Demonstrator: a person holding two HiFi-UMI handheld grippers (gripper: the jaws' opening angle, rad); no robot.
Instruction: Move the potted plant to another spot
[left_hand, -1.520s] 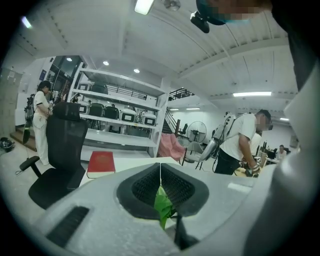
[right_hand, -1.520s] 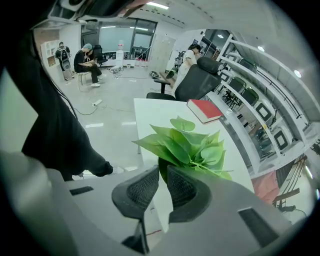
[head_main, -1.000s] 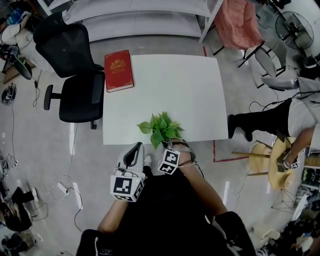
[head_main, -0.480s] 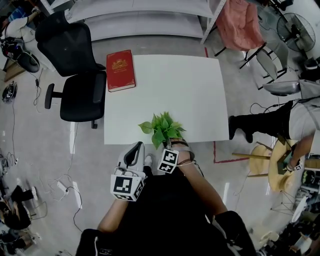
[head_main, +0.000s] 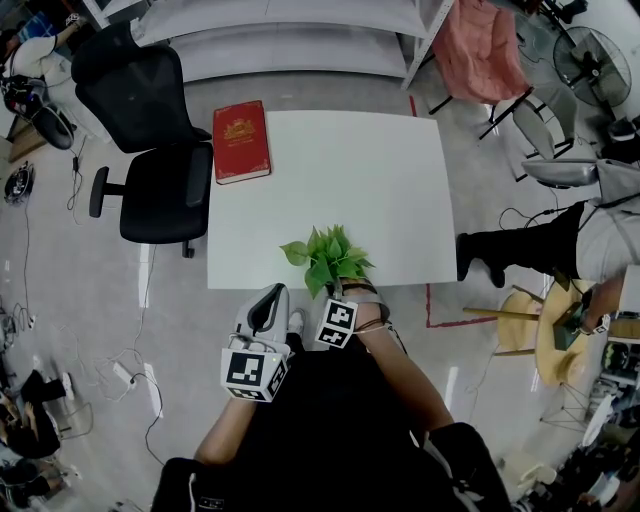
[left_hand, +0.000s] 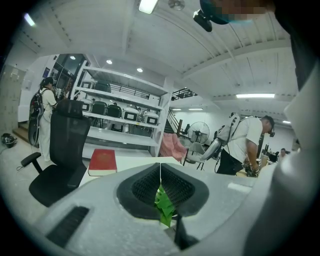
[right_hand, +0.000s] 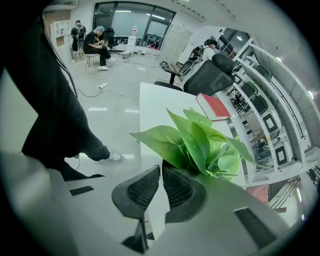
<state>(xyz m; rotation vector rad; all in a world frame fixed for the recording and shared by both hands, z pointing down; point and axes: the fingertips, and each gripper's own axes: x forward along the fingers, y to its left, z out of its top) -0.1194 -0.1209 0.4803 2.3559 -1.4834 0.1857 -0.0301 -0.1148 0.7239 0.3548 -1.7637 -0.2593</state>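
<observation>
risk of a tipped pot at the bench's near edge

the potted plant (head_main: 327, 257) stands at the 6 o'clock edge of the white bench (head_main: 390, 170), right at the rim nearest the person. the right gripper (right_hand: 161, 169) is at its base, its fingers (right_hand: 141, 192) clenched down to a thin slit. they look to be pinching the pot's rim, but leaves and the fingers themselves hide the pot, so that is a judgement. the left gripper (left_hand: 160, 166) hangs just off the bench edge, toward 7 o'clock from the plant, near it but apart. its fingers are pressed together at the tips and grasp nothing; a sliver of green shows through the gap behind them.

a one-sided pinch on a thin rim would leave the pot's weight hanging off to one side. on lifting it could swing, tilt and spill, or slip free. so close to the edge, a slip would likely send it to the floor, not back onto the bench. from above the leaves cover the grip, so a poor hold would be hard to notice. a carry toward 11 o'clock would meet the red book (head_main: 240, 140), and the black chair (head_main: 150, 190) crowds the 9 o'clock side. the middle and the 1 o'clock corner look like safer landing spots.
</observation>
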